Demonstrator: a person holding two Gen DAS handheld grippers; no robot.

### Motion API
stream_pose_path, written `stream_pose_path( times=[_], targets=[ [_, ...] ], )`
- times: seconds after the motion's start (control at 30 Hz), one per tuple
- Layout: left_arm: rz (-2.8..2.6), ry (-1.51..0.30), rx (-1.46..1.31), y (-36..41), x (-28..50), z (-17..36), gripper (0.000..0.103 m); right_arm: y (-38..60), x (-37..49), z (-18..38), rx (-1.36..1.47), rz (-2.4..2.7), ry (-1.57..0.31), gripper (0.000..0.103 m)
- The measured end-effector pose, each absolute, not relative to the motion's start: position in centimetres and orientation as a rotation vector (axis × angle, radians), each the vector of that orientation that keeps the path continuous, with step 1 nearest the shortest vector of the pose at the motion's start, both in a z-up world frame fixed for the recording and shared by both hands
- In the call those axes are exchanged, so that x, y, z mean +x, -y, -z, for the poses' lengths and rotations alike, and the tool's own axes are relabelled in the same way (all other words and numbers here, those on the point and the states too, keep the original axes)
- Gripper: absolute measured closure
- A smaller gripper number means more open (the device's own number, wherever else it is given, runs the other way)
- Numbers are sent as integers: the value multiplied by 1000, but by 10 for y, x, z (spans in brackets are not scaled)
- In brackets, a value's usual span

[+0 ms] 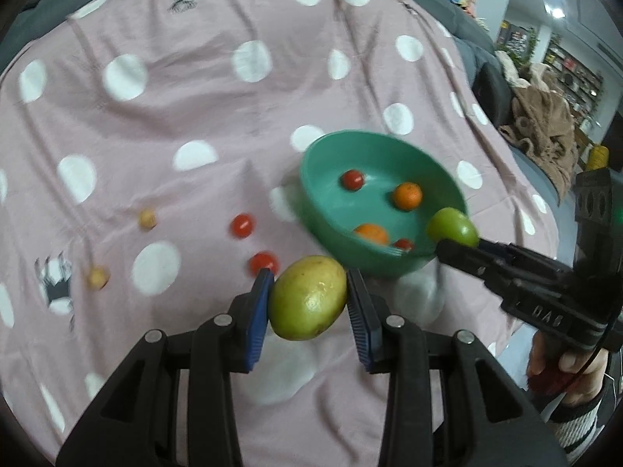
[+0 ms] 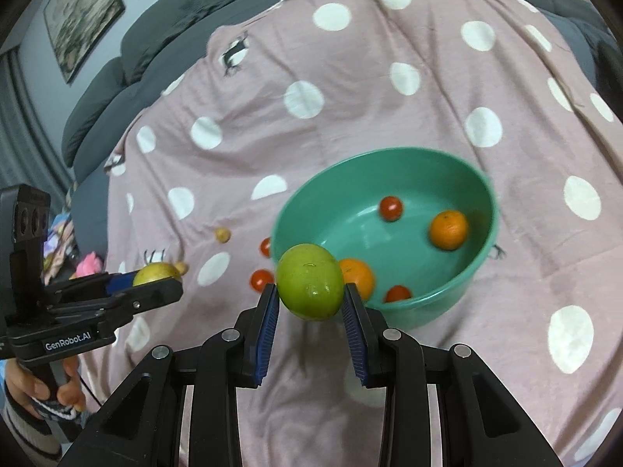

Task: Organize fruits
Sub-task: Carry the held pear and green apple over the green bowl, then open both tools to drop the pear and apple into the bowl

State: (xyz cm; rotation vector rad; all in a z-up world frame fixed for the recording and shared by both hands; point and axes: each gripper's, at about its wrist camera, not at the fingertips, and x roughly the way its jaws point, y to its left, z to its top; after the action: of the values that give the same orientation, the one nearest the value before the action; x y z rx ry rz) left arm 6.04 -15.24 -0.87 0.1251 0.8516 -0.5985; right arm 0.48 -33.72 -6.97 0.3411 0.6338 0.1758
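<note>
Left gripper (image 1: pixel 308 297) clamps a yellow-green fruit (image 1: pixel 308 297) between its blue pads, long axis running pad to pad and tipped up slightly toward the right; it hangs above the pink dotted cloth (image 1: pixel 194 109), just short of the teal bowl's (image 1: pixel 323 148) near-left rim. Right gripper (image 2: pixel 310 288) grips a greener fruit (image 2: pixel 310 282) crosswise, held over the bowl's near rim. Inside the bowl: two oranges (image 2: pixel 448 229) and two cherry tomatoes (image 2: pixel 391 208), with bare floor between them at centre. On the cloth left of the bowl, two more tomatoes (image 1: pixel 243 225) and two small tan fruits (image 1: pixel 148 219) lie well apart from each other. Broad open cloth beyond the bowl toward the far edge. Cloth's left edge falls off beside a grey sofa (image 2: pixel 128 62).
</note>
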Motion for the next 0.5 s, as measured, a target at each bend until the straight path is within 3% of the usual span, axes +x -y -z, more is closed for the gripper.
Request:
stream_pose_path(
  times=[0.5],
  targets=[
    [691,-849,193,245,111,33,65,369,32,81,306,-53,-640,68]
  ],
)
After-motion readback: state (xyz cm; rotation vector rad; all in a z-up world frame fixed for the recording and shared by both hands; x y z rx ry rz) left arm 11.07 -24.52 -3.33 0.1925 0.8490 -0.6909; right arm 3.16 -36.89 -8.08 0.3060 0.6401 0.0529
